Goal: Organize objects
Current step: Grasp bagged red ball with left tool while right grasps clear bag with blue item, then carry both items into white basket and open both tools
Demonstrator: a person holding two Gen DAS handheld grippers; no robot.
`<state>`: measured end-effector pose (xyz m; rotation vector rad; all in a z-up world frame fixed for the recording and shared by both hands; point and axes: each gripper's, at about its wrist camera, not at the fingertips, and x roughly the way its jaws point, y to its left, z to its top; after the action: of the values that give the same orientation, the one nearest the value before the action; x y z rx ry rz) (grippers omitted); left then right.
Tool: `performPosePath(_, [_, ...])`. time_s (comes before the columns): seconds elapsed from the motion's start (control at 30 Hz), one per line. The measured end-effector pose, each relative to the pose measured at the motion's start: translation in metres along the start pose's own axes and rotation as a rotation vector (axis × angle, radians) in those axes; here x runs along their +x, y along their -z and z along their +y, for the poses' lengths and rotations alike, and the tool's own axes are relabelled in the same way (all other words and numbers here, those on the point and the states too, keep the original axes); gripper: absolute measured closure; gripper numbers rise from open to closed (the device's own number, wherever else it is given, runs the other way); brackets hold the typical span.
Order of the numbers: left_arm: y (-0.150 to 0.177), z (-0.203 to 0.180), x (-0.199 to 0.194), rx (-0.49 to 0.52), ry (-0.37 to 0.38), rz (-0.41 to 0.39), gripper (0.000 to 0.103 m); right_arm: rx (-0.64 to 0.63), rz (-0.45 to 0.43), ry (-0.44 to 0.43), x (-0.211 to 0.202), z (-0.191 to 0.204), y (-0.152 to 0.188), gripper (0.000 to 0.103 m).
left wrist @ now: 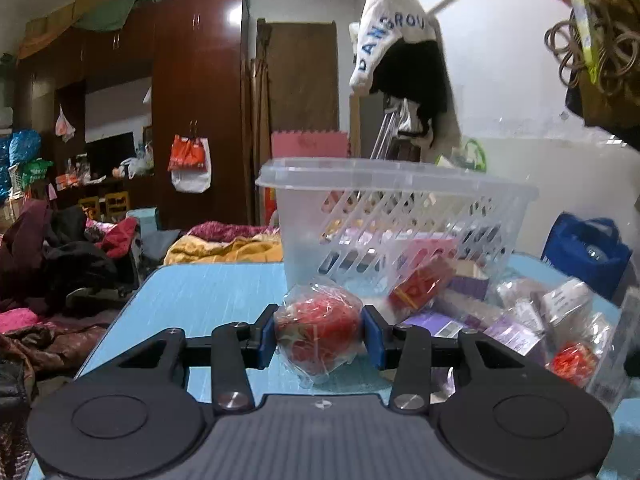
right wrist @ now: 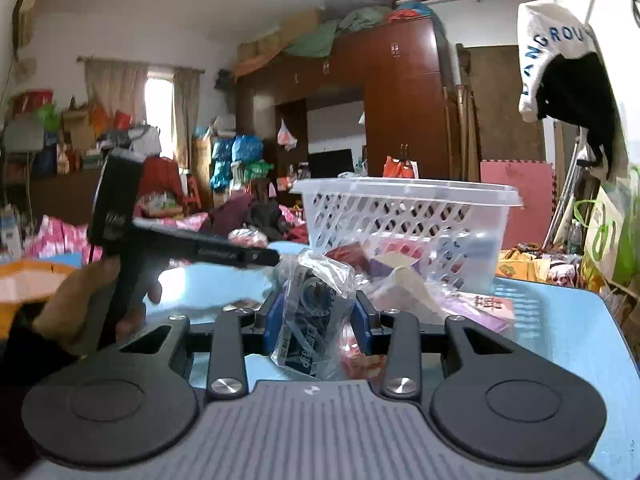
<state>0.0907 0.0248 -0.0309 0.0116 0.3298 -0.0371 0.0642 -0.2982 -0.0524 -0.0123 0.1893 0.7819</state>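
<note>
— While the white slotted plastic basket [left wrist: 400, 216] stood at the back of the pale blue counter [left wrist: 208, 292], what was the left gripper [left wrist: 322, 336] doing?

— It was pinching a red ball-like item wrapped in clear crinkled plastic [left wrist: 320, 332]. Both blue pads [left wrist: 374, 338] pressed on its sides, just in front of the basket's near corner.

— And the right gripper [right wrist: 316, 316]?

— That one was clamped on a clear plastic packet with dark blue and black printing [right wrist: 312, 312], held upright between its blue pads [right wrist: 276, 314], again in front of the basket.

— What else lay near the basket?

— A loose heap sat against its front wall: a red box with gold print [left wrist: 420, 284], pale purple boxes [left wrist: 468, 284] and several clear-wrapped packets [left wrist: 560, 308]. Another red wrapped item [left wrist: 572, 362] lay farther from the basket, at the near edge of the heap. A few boxes showed through the basket's slots, so they were inside it.

— Could you see the person?

— Only a hand [right wrist: 80, 304] in a dark sleeve [right wrist: 20, 360], seen left of the basket from the right wrist, gripping the black handle [right wrist: 128, 280] of the other gripper.
</note>
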Motion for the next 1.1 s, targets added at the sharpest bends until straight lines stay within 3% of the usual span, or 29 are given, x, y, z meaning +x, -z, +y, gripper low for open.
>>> performPosePath(0.07, [-0.001, 0.002, -0.005, -0.016, 0.015, -0.021, 0.055, 0.031, -0.018, -0.004, -0.004, -0.008, -0.005, 0.063])
performPosePath(0.17, [-0.011, 0.009, -0.01, -0.088, 0.109, -0.029, 0.055, 0.039, -0.045, 0.016, -0.006, -0.02, -0.021, 0.063])
performPosePath(0.4, [-0.104, -0.002, -0.004, -0.09, 0.173, -0.112, 0.055, -0.001, -0.088, 0.1, 0.031, -0.046, -0.115, 0.063])
performPosePath(0.57, [-0.153, -0.013, 0.049, -0.139, 0.202, 0.003, 0.055, 0.016, -0.003, 0.145, 0.091, -0.071, -0.152, 0.063])
performPosePath(0.77, [-0.156, -0.025, 0.113, -0.123, 0.121, 0.152, 0.055, 0.048, 0.153, 0.172, 0.154, -0.087, -0.141, 0.062])
performPosePath(0.8, [-0.154, -0.024, 0.121, -0.12, 0.111, 0.172, 0.054, 0.051, 0.161, 0.175, 0.158, -0.088, -0.14, 0.06])
performPosePath(0.83, [-0.153, -0.023, 0.128, -0.117, 0.099, 0.186, 0.043, 0.053, 0.159, 0.179, 0.161, -0.087, -0.138, 0.059])
performPosePath(0.87, [-0.151, -0.023, 0.134, -0.109, 0.087, 0.199, 0.037, 0.055, 0.166, 0.177, 0.163, -0.087, -0.136, 0.045])
performPosePath(0.9, [-0.148, -0.02, 0.137, -0.11, 0.07, 0.204, 0.033, 0.061, 0.177, 0.177, 0.162, -0.086, -0.134, 0.024])
performPosePath(0.97, [-0.141, -0.015, 0.127, -0.114, 0.048, 0.183, 0.033, 0.047, 0.173, 0.2, 0.151, -0.084, -0.132, 0.014])
performPosePath(1.07, [-0.129, -0.01, 0.085, -0.081, 0.079, 0.118, 0.032, 0.039, 0.167, 0.19, 0.116, -0.081, -0.126, 0.004])
performPosePath(1.1, [-0.122, -0.011, 0.07, -0.062, 0.08, 0.103, 0.027, 0.062, 0.156, 0.189, 0.102, -0.082, -0.125, 0.0])
